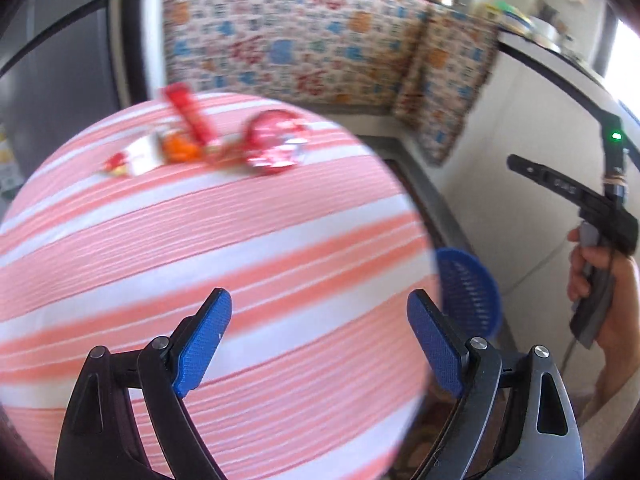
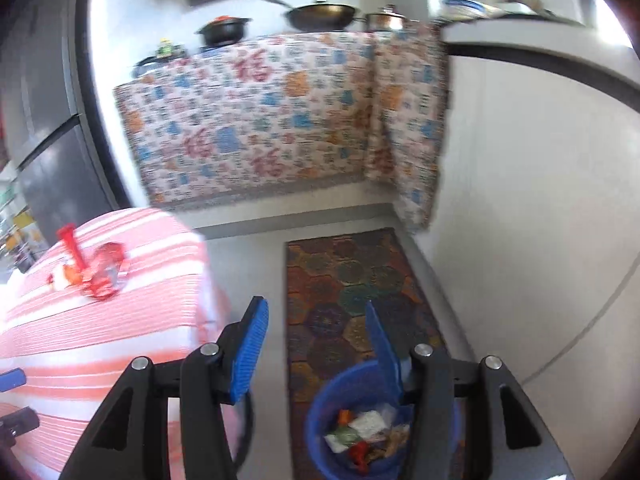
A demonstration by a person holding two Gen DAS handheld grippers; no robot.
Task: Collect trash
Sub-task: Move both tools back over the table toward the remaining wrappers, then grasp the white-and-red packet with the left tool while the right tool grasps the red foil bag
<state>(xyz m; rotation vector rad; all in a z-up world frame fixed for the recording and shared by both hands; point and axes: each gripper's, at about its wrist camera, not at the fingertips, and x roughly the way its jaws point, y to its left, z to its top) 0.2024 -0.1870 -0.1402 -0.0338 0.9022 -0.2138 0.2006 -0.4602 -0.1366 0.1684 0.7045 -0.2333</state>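
Observation:
Trash lies at the far side of the pink-and-white striped table [image 1: 200, 240]: a red stick wrapper [image 1: 190, 118], a shiny red crumpled wrapper [image 1: 276, 144], an orange scrap [image 1: 180, 148] and a white-red wrapper [image 1: 134, 158]. The same pile shows in the right wrist view [image 2: 98, 270]. My left gripper [image 1: 320, 340] is open and empty, above the table's near edge. My right gripper [image 2: 316, 344] is open and empty, above the blue bin [image 2: 320, 412], which holds several wrappers. The bin also shows in the left wrist view [image 1: 472, 292], on the floor beside the table.
A patterned rug [image 2: 360, 280] lies on the grey floor under the bin. A counter draped in printed cloth [image 2: 260, 120] stands behind, with pans [image 2: 320, 14] on top. A white cabinet wall [image 2: 540, 200] is to the right, a dark fridge [image 2: 44, 120] to the left.

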